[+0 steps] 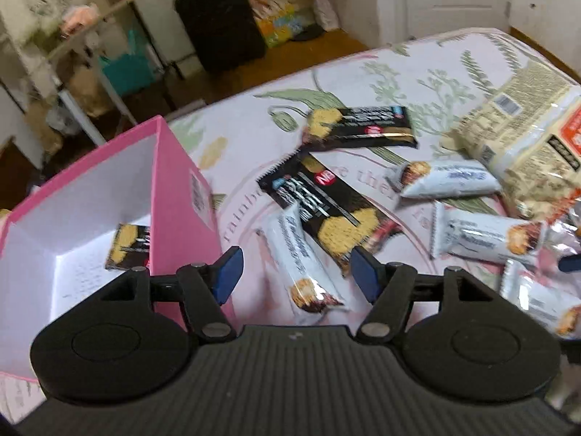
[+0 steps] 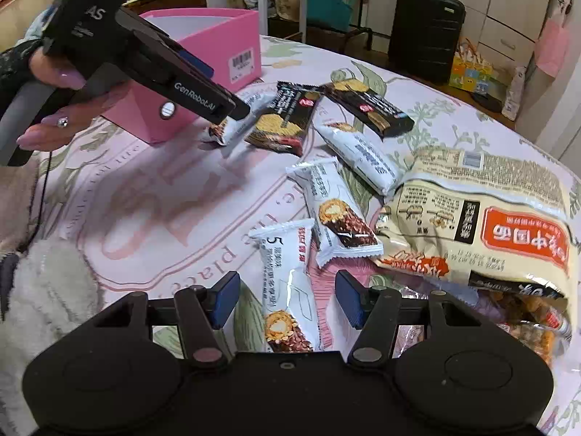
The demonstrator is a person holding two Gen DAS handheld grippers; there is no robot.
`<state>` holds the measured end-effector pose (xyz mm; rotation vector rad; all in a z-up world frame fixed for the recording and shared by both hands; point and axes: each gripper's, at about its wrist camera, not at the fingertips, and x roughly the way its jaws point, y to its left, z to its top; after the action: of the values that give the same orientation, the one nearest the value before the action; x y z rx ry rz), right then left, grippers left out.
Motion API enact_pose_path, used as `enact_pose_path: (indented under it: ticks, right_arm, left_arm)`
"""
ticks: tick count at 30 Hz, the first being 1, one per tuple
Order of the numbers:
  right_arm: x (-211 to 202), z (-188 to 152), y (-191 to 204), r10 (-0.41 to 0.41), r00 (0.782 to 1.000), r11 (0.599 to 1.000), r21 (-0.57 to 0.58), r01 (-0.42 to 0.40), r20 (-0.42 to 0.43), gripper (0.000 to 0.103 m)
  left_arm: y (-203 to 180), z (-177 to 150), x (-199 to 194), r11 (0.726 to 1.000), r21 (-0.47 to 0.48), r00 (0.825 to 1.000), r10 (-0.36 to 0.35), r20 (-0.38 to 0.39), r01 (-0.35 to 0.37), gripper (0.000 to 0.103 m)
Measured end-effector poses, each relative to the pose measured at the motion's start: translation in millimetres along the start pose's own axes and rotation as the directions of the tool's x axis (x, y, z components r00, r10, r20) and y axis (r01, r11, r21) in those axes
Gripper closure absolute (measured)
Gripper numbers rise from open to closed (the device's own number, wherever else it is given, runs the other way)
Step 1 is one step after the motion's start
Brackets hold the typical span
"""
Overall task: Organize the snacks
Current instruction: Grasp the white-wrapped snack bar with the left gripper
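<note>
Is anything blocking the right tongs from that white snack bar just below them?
Nothing visible. The right tongs stand open directly over the white snack bar, which lies alone on the flowered cloth; its far end just meets another bar.

White and black snack bars (image 2: 332, 210) lie scattered beside an open pink box (image 1: 174, 196)

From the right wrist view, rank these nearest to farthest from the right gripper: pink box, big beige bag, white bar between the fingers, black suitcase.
1. White bar, between the right gripper's open fingers.
2. Big beige bag, just to the right.
3. Pink box, far left on the table.
4. Black suitcase, on the floor beyond the table.
</note>
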<state>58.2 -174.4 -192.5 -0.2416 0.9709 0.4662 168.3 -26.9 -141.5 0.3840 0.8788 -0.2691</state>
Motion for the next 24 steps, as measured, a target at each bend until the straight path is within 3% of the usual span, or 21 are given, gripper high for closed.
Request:
enact_pose_path:
  ticks: [6,10,11,12,14,17,24]
  right_arm:
    - [9,-6,-1,-0.022,1.0,1.0,0.012,0.022,0.011,0.04]
    - [12,-9,-1,-0.025,1.0,0.999,0.026,0.024,0.016,0.041]
    - [12,-10,-1,-0.027,0.999,0.999,0.029,0.026,0.018,0.046]
    - [12,-10,-1,-0.028,0.999,0.999,0.031,0.028,0.021,0.058]
    - [12,-11,0,-0.018,1.0,0.999,0.037,0.017,0.025,0.072]
    - [8,-11,3,-0.015,0.999,0.998,0.053,0.014,0.033,0.073]
    - [-4,-7,11,-0.027,0.999,0.991,0.13,0.02,0.046,0.073]
  left_arm:
    - [2,2,-2,0.994,-0.065,0.996,-0.088,-0.029,0.086,0.039]
    - [0,1,11,0.994,-0.089,0.996,-0.075,-0.056,0.07,0.042]
    - [2,1,16,0.991,-0.112,0.994,-0.086,-0.074,0.077,0.042]
    - [3,1,21,0.987,-0.137,0.991,-0.097,-0.087,0.085,0.046]
    - [7,0,31,0.977,-0.194,0.987,-0.11,-0.119,0.086,0.056]
    - [9,0,37,0.972,-0.229,0.988,-0.08,-0.129,0.049,0.075]
    - [20,-7,25,0.957,-0.279,0.984,-0.124,-0.13,0.084,0.079]
